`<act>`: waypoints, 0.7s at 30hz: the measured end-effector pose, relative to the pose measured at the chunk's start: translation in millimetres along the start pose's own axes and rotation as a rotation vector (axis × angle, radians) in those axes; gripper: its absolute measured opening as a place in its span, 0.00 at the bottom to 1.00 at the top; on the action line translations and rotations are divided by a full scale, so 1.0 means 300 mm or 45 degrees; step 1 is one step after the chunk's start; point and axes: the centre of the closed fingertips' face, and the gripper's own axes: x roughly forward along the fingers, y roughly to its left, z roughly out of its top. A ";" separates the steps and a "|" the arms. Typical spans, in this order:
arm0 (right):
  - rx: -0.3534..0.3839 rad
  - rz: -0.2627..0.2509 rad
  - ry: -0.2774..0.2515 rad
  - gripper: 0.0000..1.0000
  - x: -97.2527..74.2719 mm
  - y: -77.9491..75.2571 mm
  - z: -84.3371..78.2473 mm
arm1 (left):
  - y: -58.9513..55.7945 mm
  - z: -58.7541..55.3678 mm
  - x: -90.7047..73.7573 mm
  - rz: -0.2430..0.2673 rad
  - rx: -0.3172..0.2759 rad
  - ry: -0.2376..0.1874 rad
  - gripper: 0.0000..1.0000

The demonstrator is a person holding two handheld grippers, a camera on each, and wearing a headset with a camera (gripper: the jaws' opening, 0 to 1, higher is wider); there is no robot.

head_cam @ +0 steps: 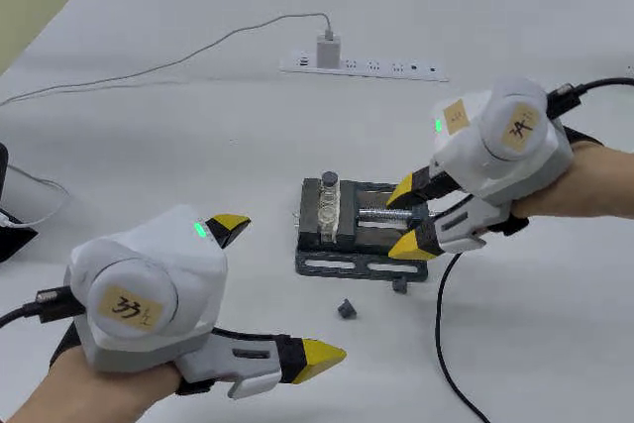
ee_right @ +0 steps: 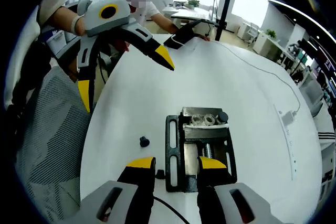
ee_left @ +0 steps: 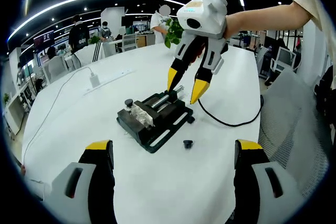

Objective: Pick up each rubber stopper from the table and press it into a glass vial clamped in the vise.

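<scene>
A black vise [head_cam: 369, 245] sits mid-table and clamps a row of clear glass vials [head_cam: 328, 210]; the far vial carries a dark stopper [head_cam: 330, 179]. One loose dark rubber stopper [head_cam: 346, 309] lies on the table just in front of the vise. My right gripper [head_cam: 404, 220] hovers open over the vise's screw end, holding nothing. My left gripper [head_cam: 277, 289] is wide open at the near left, apart from the vise. In the left gripper view the loose stopper [ee_left: 188, 144] lies ahead between the jaws. In the right gripper view the vise [ee_right: 174, 145] sits just beyond the jaws.
A small dark piece [head_cam: 399, 285] lies by the vise's near right corner. A white power strip [head_cam: 381, 68] with a charger and cable sits at the back. A black cable [head_cam: 441, 334] trails from the right gripper across the table. People and desks stand beyond the table.
</scene>
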 end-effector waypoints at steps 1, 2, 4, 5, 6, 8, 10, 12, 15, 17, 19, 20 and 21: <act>0.009 -0.002 -0.005 0.28 0.004 0.006 -0.013 | -0.001 0.000 0.000 -0.001 0.001 0.001 0.95; 0.016 0.000 -0.007 0.27 0.006 0.013 -0.023 | -0.002 0.000 0.000 -0.002 0.002 0.000 0.95; 0.027 -0.007 -0.016 0.27 0.011 0.026 -0.044 | -0.005 0.000 0.001 -0.004 0.005 0.000 0.95; 0.031 -0.006 -0.022 0.26 0.017 0.035 -0.055 | -0.008 0.001 0.002 -0.006 0.007 0.000 0.95; 0.036 -0.007 -0.030 0.25 0.021 0.039 -0.059 | -0.008 0.000 0.002 -0.007 0.007 0.001 0.95; 0.041 -0.007 -0.033 0.24 0.033 0.055 -0.072 | -0.010 0.000 0.002 -0.008 0.009 0.002 0.95; 0.041 -0.009 -0.028 0.22 0.051 0.056 -0.098 | -0.011 0.000 0.002 -0.010 0.010 0.002 0.94; 0.032 -0.009 -0.016 0.21 0.060 0.064 -0.111 | -0.012 -0.002 0.002 -0.010 0.011 0.003 0.94; -0.008 -0.018 0.010 0.19 0.074 0.069 -0.133 | -0.014 -0.009 -0.001 -0.011 0.009 0.010 0.94; -0.016 -0.019 0.014 0.19 0.081 0.069 -0.137 | -0.015 -0.013 -0.001 -0.011 0.006 0.010 0.94; -0.020 -0.016 0.020 0.17 0.091 0.068 -0.144 | -0.016 -0.018 -0.003 -0.009 0.003 0.014 0.94; -0.028 -0.014 0.031 0.17 0.098 0.068 -0.151 | -0.018 -0.021 -0.004 -0.009 -0.001 0.017 0.94; -0.037 -0.016 0.035 0.16 0.100 0.070 -0.155 | -0.020 -0.023 -0.004 -0.009 -0.002 0.016 0.94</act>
